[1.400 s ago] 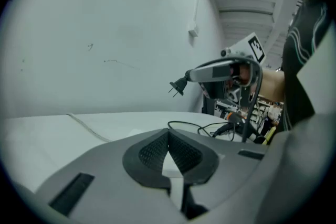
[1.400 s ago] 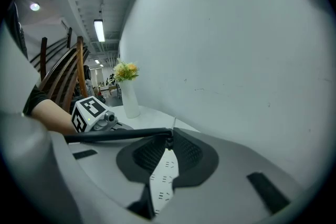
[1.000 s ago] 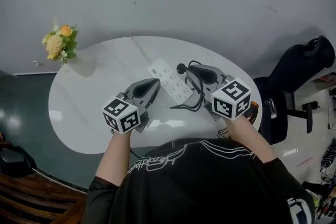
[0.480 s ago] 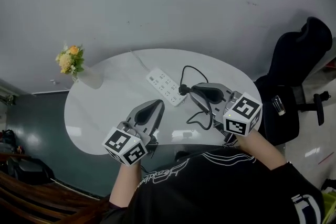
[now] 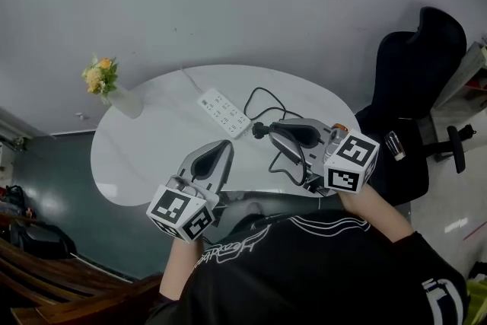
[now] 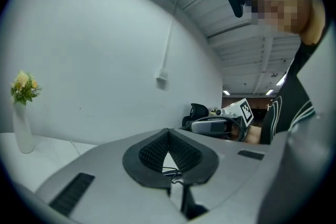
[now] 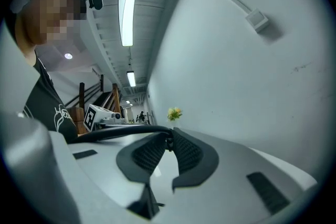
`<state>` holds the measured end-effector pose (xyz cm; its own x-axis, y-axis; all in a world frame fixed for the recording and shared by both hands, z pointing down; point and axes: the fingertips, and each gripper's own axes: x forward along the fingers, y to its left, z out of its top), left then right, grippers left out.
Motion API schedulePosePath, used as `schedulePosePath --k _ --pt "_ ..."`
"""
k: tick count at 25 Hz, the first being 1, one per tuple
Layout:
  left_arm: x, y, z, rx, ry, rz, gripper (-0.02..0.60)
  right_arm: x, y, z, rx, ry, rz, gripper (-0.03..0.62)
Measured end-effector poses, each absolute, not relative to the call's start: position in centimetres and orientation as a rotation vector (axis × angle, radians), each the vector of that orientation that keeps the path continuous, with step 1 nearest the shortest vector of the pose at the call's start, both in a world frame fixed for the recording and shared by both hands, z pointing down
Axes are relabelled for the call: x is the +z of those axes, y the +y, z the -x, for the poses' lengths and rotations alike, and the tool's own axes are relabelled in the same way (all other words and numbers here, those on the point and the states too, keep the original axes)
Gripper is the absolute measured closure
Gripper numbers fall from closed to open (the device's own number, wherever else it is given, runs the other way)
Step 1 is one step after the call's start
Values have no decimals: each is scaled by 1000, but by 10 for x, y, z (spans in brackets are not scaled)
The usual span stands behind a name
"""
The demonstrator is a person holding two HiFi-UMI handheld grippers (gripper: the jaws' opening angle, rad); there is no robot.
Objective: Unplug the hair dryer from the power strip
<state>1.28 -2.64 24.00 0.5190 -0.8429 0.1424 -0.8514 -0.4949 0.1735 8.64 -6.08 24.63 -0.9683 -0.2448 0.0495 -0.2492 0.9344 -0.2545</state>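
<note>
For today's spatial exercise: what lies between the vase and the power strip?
Nothing. In the head view, only bare table separates the vase from the power strip.

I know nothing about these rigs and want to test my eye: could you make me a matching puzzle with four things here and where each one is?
Things:
1. power strip
2. flowers
3. office chair
4. black cord

Places:
A. pinched in the right claw
B. off the table, to its right
C. in a vase at the table's left edge
D. lying flat on the white table top

Pairs: 1-D, 2-C, 3-B, 4-A
</note>
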Motion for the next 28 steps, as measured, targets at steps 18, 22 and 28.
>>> schedulePosePath --k 18,22,28 --pt "216 8 -43 53 -1514 -2565 578 230 -29 -107 424 -3139 -293 566" --pt "212 9 -45 60 -1535 -2572 578 227 -26 -106 381 -3150 -271 566" --pt "213 9 -48 89 -1533 -2581 578 228 -29 -109 379 -3159 -270 566"
